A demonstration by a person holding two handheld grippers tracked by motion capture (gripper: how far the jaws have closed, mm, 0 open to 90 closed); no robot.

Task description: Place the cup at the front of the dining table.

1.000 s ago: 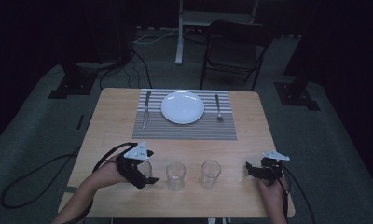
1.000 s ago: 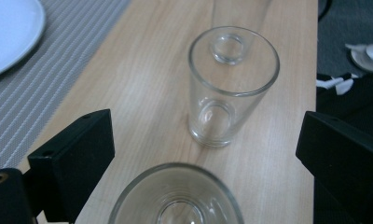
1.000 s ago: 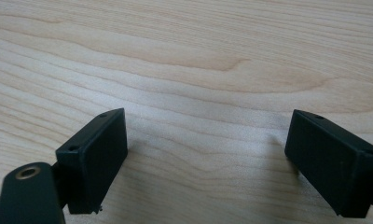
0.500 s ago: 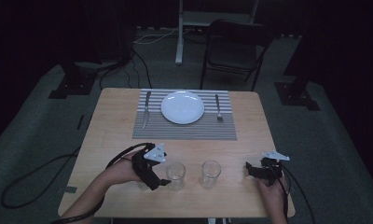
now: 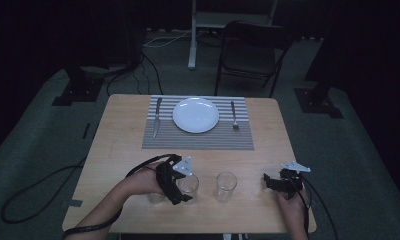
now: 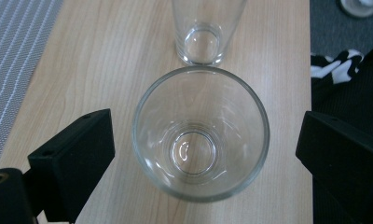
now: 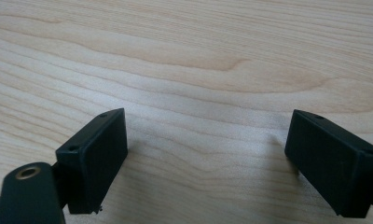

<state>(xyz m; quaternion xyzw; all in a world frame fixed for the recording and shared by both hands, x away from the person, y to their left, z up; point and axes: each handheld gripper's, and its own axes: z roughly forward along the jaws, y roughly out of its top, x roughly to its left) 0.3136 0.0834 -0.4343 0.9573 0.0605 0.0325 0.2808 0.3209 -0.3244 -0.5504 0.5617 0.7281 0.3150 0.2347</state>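
Note:
Three clear empty glasses stand in a row near the table's front edge. My left gripper [image 5: 183, 184] is open around the middle glass [image 5: 190, 185]. In the left gripper view that glass [image 6: 201, 135] stands upright between the two black jaws with a gap on each side, and the right glass [image 6: 203, 32] stands just beyond it. The right glass [image 5: 225, 185] is free. The left glass [image 5: 155, 196] is partly hidden by the person's left hand. My right gripper [image 5: 269, 182] rests open on the wood to the right, and nothing sits between its jaws [image 7: 205, 140].
A striped placemat [image 5: 198, 139] at the table's far side holds a white plate [image 5: 195, 115], a knife [image 5: 156, 117] on its left and a fork [image 5: 233, 116] on its right. A dark chair [image 5: 248, 50] stands beyond the table. Cables trail from both grippers.
My left gripper has moved right from the left glass to the middle glass and now straddles it. The right gripper has stayed in place.

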